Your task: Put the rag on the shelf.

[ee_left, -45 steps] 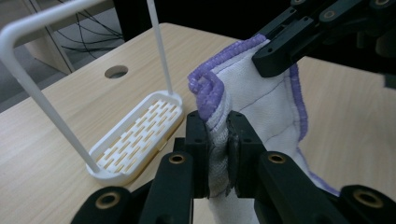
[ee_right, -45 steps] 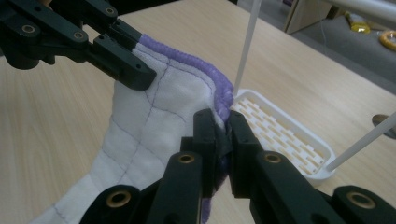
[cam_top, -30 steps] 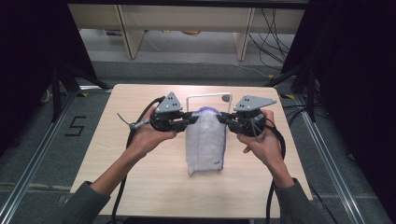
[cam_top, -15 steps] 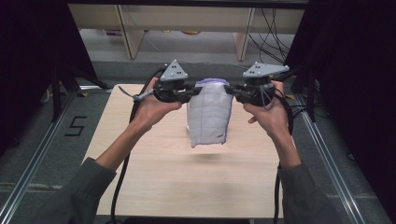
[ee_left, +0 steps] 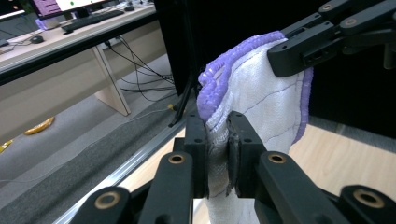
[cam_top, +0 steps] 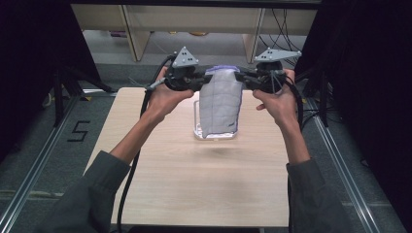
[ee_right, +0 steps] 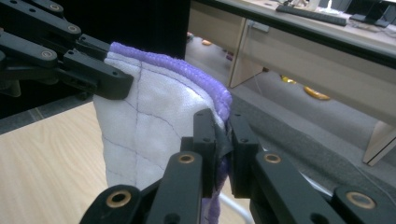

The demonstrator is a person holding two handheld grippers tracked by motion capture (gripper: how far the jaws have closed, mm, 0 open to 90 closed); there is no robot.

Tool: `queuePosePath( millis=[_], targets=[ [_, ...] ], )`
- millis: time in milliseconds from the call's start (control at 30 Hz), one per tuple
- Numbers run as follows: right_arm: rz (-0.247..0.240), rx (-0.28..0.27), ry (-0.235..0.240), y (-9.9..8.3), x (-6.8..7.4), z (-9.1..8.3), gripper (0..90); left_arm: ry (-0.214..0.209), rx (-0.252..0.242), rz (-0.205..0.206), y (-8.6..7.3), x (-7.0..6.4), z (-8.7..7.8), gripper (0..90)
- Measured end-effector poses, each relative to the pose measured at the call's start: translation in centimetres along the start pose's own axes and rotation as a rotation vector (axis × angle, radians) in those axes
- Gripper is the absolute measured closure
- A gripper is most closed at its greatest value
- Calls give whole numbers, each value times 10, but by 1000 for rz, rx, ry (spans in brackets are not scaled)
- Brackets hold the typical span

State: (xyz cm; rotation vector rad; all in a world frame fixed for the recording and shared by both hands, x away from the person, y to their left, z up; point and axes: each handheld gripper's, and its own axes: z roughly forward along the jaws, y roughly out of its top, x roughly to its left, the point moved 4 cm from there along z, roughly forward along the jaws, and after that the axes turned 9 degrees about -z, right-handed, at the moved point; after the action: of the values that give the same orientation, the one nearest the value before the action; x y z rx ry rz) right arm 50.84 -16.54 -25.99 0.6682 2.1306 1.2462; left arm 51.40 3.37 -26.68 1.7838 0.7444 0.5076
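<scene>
— What surrounds the wooden table point(cam_top: 194, 194)?

— Grey carpeted floor point(cam_top: 43, 145) on every side, with a metal rail point(cam_top: 29, 165) running along the floor just left of the table and another to its right. A black mark like a "5" point(cam_top: 77, 131) sits on the floor beside the table's left edge.

— And beyond its far edge?

— A pale wooden desk point(cam_top: 194, 19), its legs standing on the floor, with black cables point(cam_top: 282, 24) hanging below. Dark panels point(cam_top: 34, 63) flank the table on both sides.

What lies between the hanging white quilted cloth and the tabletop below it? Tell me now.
A clear rectangular frame or tray lies on the light wooden table, directly behind and under the purple-edged white quilted cloth. Otherwise nothing visible. The left gripper and right gripper pinch its top corners.
</scene>
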Motion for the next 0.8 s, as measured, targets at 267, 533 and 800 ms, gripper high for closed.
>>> queuePosePath(
  millis=[267, 533, 800],
  targets=[
    [-17, -11, -39, 14, -15, 18, 846, 25, -12, -51, 8, 18, 14, 795],
    [54, 3, -52, 16, -32, 46, 844, 46, -43, -99, 8, 40, 35, 792],
    [126, 29, -75, 2, -49, 80, 841, 64, -49, -171, -9, 65, 63, 784]
  ],
)
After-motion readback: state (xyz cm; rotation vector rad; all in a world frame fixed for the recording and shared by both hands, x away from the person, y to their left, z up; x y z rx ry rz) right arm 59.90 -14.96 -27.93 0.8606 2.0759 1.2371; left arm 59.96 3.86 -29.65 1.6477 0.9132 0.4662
